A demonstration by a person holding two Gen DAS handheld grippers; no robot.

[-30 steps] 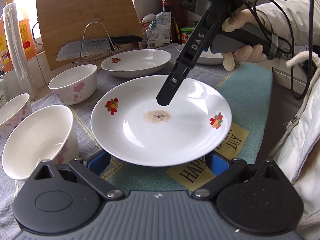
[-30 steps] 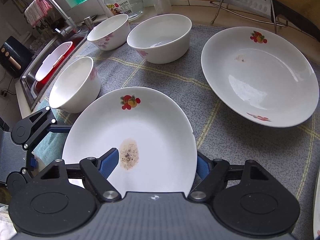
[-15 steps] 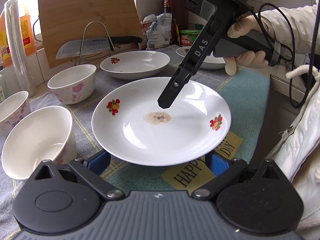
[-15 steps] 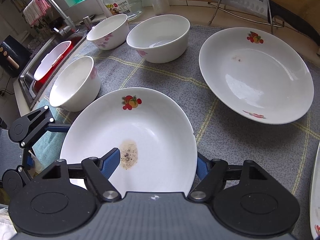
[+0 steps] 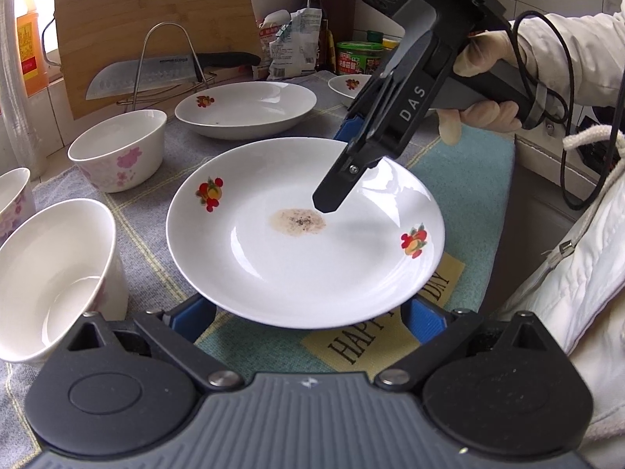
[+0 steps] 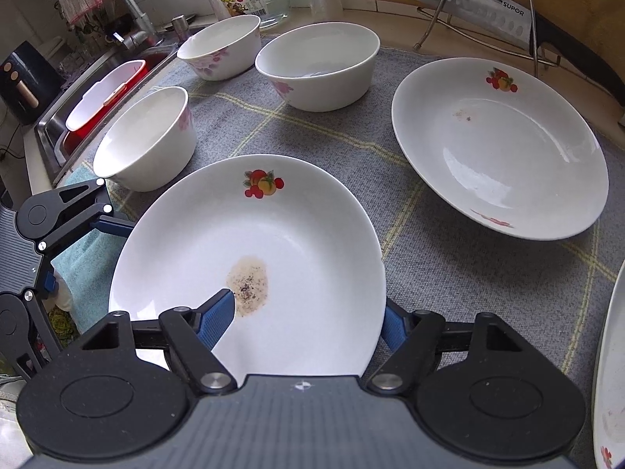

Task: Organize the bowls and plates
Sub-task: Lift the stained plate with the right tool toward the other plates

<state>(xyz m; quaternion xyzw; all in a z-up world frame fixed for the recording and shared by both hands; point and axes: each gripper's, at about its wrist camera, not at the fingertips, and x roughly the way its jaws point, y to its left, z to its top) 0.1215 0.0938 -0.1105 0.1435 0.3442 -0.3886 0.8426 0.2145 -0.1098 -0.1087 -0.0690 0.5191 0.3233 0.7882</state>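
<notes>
Currently, the right gripper [image 6: 308, 312] has just been closing across the stained plate's [image 6: 250, 242] rim; the left gripper's [image 5: 308, 314] spread jaws flank it. 3 bowls beyond remain unstacked.

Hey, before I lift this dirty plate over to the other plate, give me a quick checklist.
1. Right tongs straddle the plate rim, jaws just been closing: ok.
2. Firm pinch on that rim: cannot tell.
3. Left tongs open at the near rim: ok.
4. Plate clean: not ok, brown stain in the middle.
5. Far plate free for stacking: ok.
6. Nearest bowl apart from the plate: ok.
</notes>
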